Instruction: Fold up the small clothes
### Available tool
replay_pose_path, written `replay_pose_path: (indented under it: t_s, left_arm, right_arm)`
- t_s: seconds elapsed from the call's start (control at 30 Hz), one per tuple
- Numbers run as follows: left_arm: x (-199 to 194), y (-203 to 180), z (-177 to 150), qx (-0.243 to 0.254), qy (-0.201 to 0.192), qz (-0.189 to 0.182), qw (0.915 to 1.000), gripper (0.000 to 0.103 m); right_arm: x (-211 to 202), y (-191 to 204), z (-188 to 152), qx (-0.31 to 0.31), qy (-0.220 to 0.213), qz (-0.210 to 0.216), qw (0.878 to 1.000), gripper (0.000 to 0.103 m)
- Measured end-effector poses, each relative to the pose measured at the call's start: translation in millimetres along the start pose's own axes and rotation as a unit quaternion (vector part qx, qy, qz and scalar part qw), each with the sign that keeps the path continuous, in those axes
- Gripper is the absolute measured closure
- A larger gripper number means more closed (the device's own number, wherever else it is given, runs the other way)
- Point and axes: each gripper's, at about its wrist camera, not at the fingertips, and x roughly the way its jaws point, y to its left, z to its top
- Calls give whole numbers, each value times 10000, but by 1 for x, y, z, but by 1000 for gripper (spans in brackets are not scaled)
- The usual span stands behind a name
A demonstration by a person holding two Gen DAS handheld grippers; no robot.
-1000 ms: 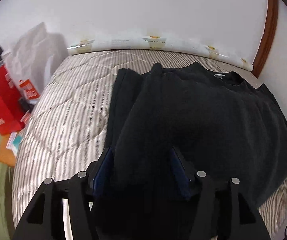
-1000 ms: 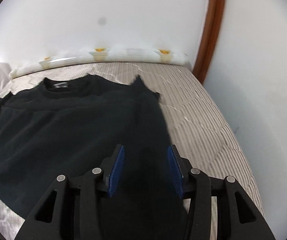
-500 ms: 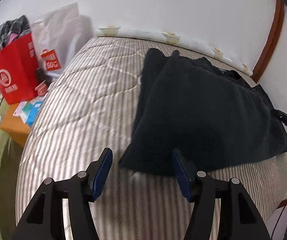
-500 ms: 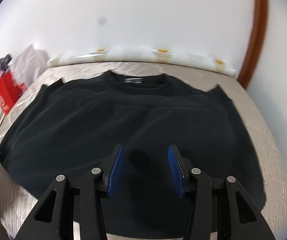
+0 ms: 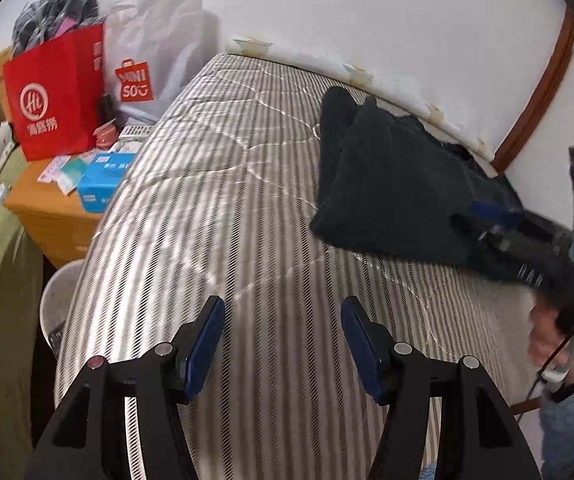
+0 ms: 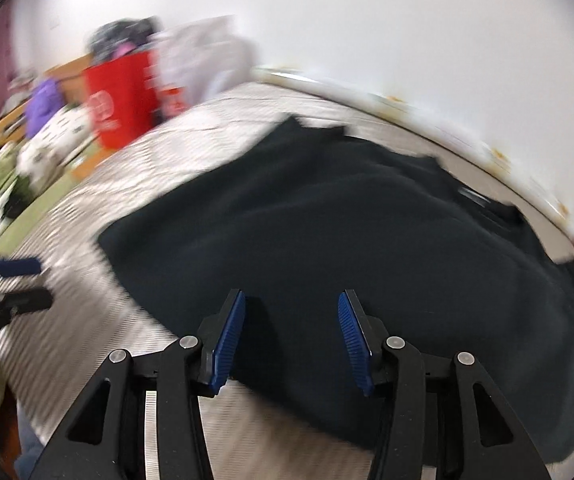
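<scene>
Lying folded on the striped mattress (image 5: 215,200), black garment (image 5: 387,184), white bag (image 5: 155,40) reading what looks like "MINISO", left gripper (image 5: 283,340) spread over bare mattress, empty, off the cloth it straddled 1 second ago, right gripper (image 6: 291,336) gaping above the garment, nothing clamped.

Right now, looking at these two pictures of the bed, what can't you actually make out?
- Right wrist view: motion blur smears the red bag and the things around it; its print is unreadable.
- Black garment: its near hem lies behind the right gripper, and its neck label is too small to read.
- Left wrist view: the right gripper covers the garment's right end.
- The person: only a hand and a sleeve show, cut off by the edge.
</scene>
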Motion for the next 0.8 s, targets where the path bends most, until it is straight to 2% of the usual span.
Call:
replay_pose_path:
  t_s: [0.1,0.3,0.53,0.57,0.6,0.63,0.7,0.8]
  left_arm:
    - [-8,14,-3,-130,-87,-101,9998,44]
    - [-8,27,-6,-171,-135,-264,9994,44]
    - [-4,30,-6,-215,-119,-360,9990,44]
    - [-4,31,-6,-224,-119,-369,9990,44]
    - [-3,29,-5,-232,-115,-372,9990,44]
    - [-2,28,-5,-228,-110,-374,9990,44]
    - [2,22,-2,-179,-71,-362,9992,44]
    - [7,9,3,-83,-35,-321,9994,44]
  right_arm:
    - [0,41,2,-566,-31,232,9981,54]
    - [15,89,5,-1317,-19,267,9909,53]
    - [39,100,15,-1239,-230,101,9920,51]
    - [40,100,16,-1226,-285,65,9920,54]
    - [41,99,18,-1231,-366,-33,9917,70]
    - [41,98,19,-1230,-410,-119,9915,81]
    - [37,84,26,-921,-440,108,9947,85]
    - [12,52,35,-207,-784,442,9957,88]
